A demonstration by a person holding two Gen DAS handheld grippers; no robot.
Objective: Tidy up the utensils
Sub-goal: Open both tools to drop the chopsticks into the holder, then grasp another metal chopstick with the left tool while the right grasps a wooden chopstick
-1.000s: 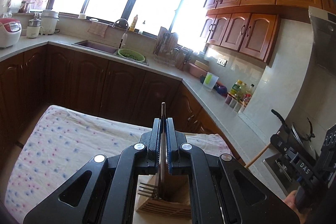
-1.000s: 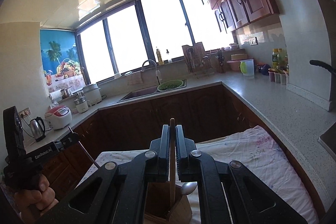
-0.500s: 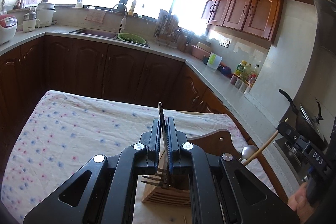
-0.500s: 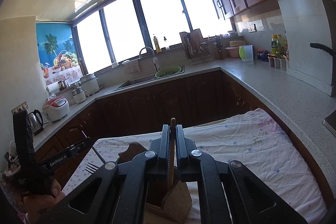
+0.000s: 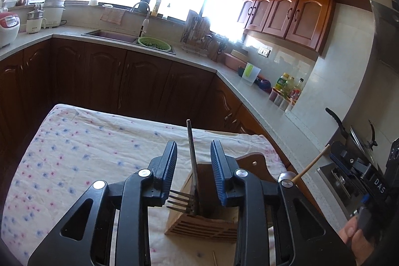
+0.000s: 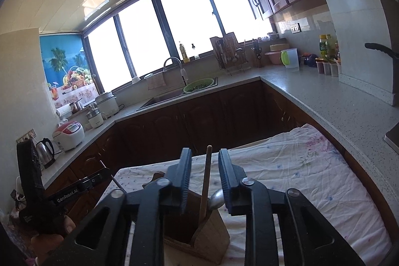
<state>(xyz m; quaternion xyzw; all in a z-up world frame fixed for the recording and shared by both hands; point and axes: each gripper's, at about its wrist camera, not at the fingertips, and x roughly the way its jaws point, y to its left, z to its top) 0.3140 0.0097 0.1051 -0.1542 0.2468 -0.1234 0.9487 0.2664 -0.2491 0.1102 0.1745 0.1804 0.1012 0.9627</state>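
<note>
At lower centre of each wrist view, the left gripper and right gripper have just been opening, jaws apart and clear of the fork and wooden-handled spoon, both now standing released in the wooden utensil holder on the floral tablecloth.
</note>
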